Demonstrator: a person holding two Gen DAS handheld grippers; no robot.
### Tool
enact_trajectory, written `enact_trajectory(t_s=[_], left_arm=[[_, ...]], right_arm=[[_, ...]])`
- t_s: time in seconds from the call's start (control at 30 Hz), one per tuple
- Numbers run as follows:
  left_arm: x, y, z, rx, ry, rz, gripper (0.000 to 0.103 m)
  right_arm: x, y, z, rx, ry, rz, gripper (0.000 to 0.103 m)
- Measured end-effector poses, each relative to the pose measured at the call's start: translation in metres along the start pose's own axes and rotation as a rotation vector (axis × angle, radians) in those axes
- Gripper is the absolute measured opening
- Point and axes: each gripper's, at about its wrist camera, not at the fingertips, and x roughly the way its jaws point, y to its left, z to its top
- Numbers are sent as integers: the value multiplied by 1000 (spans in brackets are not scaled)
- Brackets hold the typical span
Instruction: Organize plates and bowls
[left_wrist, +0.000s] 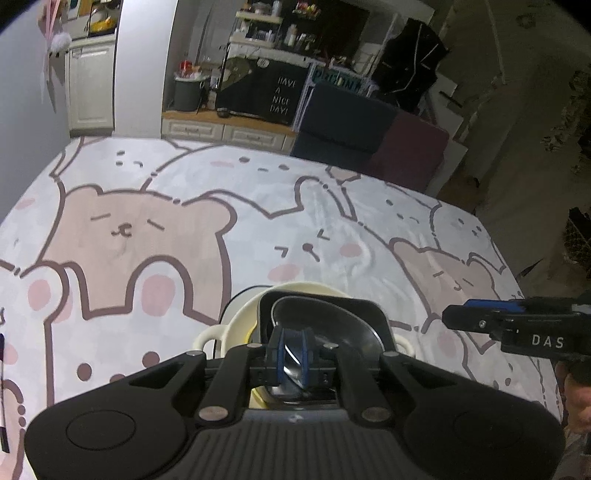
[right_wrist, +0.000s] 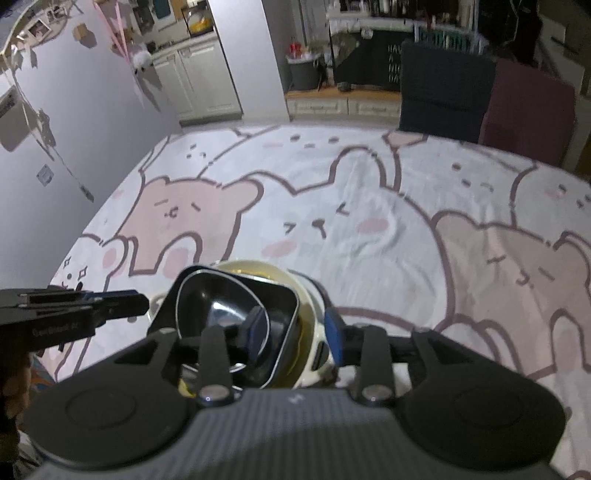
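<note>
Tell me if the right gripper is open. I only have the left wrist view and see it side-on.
Observer: Open. In the right wrist view the right gripper has its fingers apart, with nothing pressed between them.
Operator: Is my left gripper touching the stack?
Observer: Seen side-on from there, the left gripper is shut and holds nothing. Its tip sits just left of the black square dish. Whether it touches, I cannot tell.
</note>
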Motion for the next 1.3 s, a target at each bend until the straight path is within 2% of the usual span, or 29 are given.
enact_trajectory(t_s=[0.2, 0.37, 0.53, 0.6, 0.73, 0.93, 1.17, 1.3], left_arm=[[-24, -12, -1, 46, -48, 0, 15], [-49, -21, -3, 86, -110, 27, 37], [-71, -27, -10, 103, -179, 63, 78], [-79, -30, -15, 119, -204, 76, 84], [-95, -35, -26, 152, -245, 83, 98], [-110, -39, -50, 207, -290, 102, 103], [-112, -29, -79, 196, -299, 103, 103], [-110, -25, -94, 210, -276, 136, 103]], right_arm=[[-28, -1, -10, 8, -91, -25, 55], [-62, -4, -25, 40, -208, -63, 71], [-89, -3, -52, 60, -302, -81, 78], [-96, 0, -63, 54, -338, -88, 80], [-107, 6, -83, 47, -392, -105, 90], [-111, 12, -107, 47, -435, -122, 103], [-108, 23, -137, 27, -457, -174, 103], [-105, 25, -151, 31, -451, -193, 103]])
